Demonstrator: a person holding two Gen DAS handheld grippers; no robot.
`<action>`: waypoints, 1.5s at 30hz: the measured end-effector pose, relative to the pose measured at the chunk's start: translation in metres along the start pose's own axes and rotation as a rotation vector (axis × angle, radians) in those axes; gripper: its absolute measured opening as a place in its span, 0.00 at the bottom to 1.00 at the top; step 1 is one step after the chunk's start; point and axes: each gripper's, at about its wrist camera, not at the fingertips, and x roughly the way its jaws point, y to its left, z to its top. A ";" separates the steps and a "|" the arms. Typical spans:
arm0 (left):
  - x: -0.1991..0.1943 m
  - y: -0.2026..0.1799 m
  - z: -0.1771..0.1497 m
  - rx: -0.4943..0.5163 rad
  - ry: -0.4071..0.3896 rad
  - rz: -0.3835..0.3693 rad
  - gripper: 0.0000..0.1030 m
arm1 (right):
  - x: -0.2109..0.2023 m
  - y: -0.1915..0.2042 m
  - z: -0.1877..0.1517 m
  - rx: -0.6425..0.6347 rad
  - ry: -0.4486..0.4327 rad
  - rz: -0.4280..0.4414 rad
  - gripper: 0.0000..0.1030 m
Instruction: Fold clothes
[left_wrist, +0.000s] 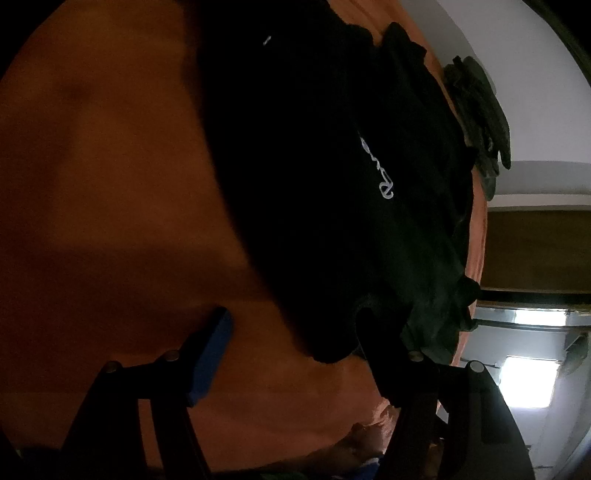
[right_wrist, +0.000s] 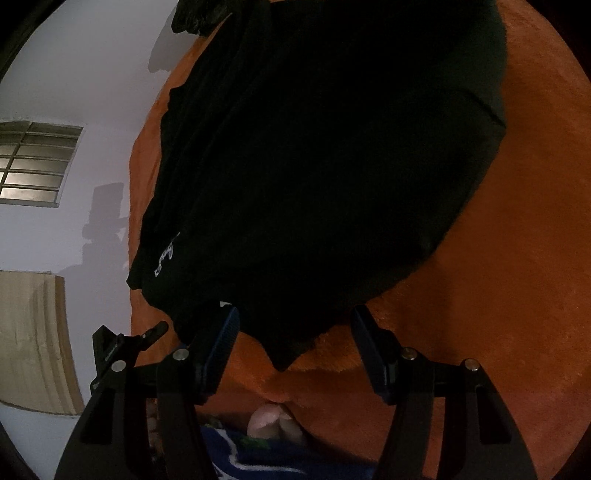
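A black garment (left_wrist: 314, 177) with a small white logo (left_wrist: 384, 184) lies flat on an orange fuzzy blanket (left_wrist: 110, 184). My left gripper (left_wrist: 291, 325) is open at the garment's near corner, which pokes between the blue-padded fingers. In the right wrist view the same black garment (right_wrist: 325, 166) fills the middle, and its pointed corner hangs down between the fingers of my right gripper (right_wrist: 293, 325), which is open and not clamped on the cloth.
A second dark crumpled garment (left_wrist: 480, 122) lies beyond the black one near the white wall (left_wrist: 535, 92). A window (right_wrist: 33, 162) and a wooden panel (right_wrist: 29, 339) show at left. A person's toes (right_wrist: 273, 421) and blue cloth (right_wrist: 277, 458) are below the grippers.
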 end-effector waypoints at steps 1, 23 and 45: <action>0.001 0.000 0.000 -0.002 0.001 -0.001 0.69 | 0.000 -0.001 0.001 0.001 0.000 -0.001 0.60; 0.001 -0.003 -0.004 0.003 0.003 0.002 0.69 | 0.003 0.006 0.004 -0.040 -0.038 -0.091 0.56; -0.001 0.002 0.000 0.004 0.009 0.006 0.69 | 0.001 0.015 0.001 -0.102 -0.070 -0.206 0.56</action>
